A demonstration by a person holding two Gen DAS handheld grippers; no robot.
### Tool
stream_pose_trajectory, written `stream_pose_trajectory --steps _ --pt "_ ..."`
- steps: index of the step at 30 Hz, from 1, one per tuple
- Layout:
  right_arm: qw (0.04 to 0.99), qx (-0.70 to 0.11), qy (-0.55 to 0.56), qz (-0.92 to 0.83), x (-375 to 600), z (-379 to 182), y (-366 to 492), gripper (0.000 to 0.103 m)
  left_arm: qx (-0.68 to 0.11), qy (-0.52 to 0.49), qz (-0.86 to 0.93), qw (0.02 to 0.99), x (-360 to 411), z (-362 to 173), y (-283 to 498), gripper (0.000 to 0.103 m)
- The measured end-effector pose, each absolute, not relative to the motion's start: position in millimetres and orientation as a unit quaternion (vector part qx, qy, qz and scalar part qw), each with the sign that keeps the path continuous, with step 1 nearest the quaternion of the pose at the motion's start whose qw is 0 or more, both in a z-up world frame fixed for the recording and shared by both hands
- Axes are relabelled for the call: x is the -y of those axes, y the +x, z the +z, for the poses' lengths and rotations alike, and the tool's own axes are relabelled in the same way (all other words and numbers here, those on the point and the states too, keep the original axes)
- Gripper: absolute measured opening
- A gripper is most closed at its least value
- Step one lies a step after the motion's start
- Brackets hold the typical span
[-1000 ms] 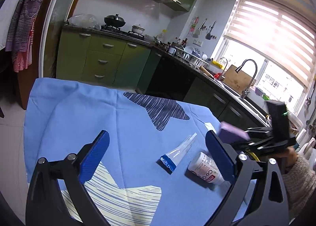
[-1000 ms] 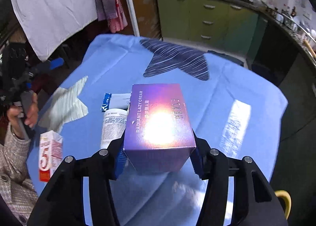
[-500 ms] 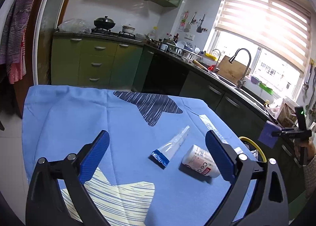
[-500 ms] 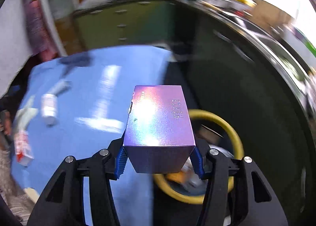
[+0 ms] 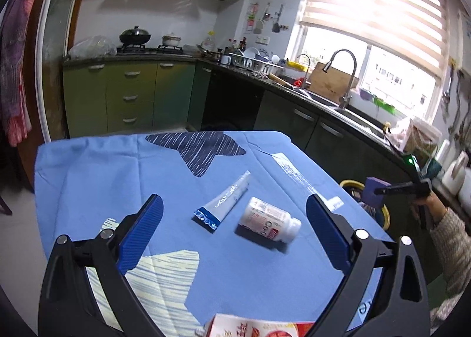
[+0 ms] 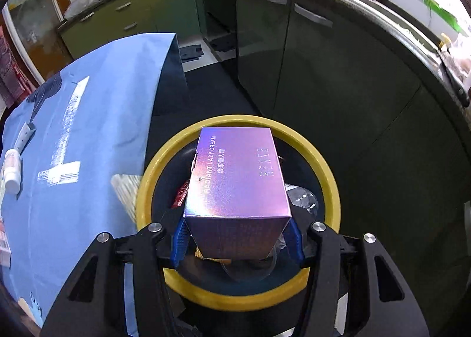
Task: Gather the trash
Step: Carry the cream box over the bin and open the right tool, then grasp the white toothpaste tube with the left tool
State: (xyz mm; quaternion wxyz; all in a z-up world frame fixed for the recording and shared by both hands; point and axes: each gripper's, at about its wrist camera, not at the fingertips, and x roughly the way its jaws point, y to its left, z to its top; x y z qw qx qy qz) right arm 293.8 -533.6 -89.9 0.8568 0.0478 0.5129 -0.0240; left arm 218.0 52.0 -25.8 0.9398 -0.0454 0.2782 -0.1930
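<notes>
My right gripper point(image 6: 237, 238) is shut on a purple cream box point(image 6: 237, 178) and holds it straight above the yellow-rimmed trash bin point(image 6: 326, 172), which has wrappers and clear plastic inside. In the left wrist view the same purple box point(image 5: 373, 191) hangs past the table's right edge, over the bin's yellow rim point(image 5: 348, 183). My left gripper point(image 5: 234, 234) stands open above the blue tablecloth point(image 5: 88, 172). Between and beyond its fingers lie a crumpled white-and-blue tube point(image 5: 225, 200) and a white pill bottle point(image 5: 269, 219) on its side. A red-and-white carton point(image 5: 256, 328) peeks in at the bottom edge.
Dark green kitchen cabinets point(image 6: 323, 66) run close behind the bin, with the counter and sink point(image 5: 326, 95) above them. The tube point(image 6: 26, 134) and bottle point(image 6: 13, 170) show at the left in the right wrist view. A person's sleeve point(image 5: 450, 245) is at the right.
My right gripper swung the purple box off the table, rightward and down, until it hangs over the bin. My left gripper drifted a little, bringing the tube and bottle nearer its middle.
</notes>
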Motion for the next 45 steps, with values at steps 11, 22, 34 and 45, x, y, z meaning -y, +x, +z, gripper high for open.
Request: stream_pose_trajectory --steps 11,22,34,45 --pt "0.874 -0.481 0.056 -0.036 531.4 -73.5 273.6 0.076 -0.291 -0.010 -0.199 0.936 -44.0 -12.4 213.3 0.093" --pt "0.880 -0.458 0.115 0.041 487.7 -55.9 205.7 0.076 -0.398 0.018 -0.267 0.877 -23.4 -27.0 309.1 0.093" --pt "0.861 -0.482 0.149 0.066 460.8 -82.4 191.2 0.076 -0.482 0.129 -0.290 0.817 35.3 -75.6 396.1 0.077" --pt "0.859 -0.482 0.153 0.078 453.1 -80.8 193.8 0.076 -0.520 0.159 -0.300 0.784 55.7 -104.8 410.4 0.047"
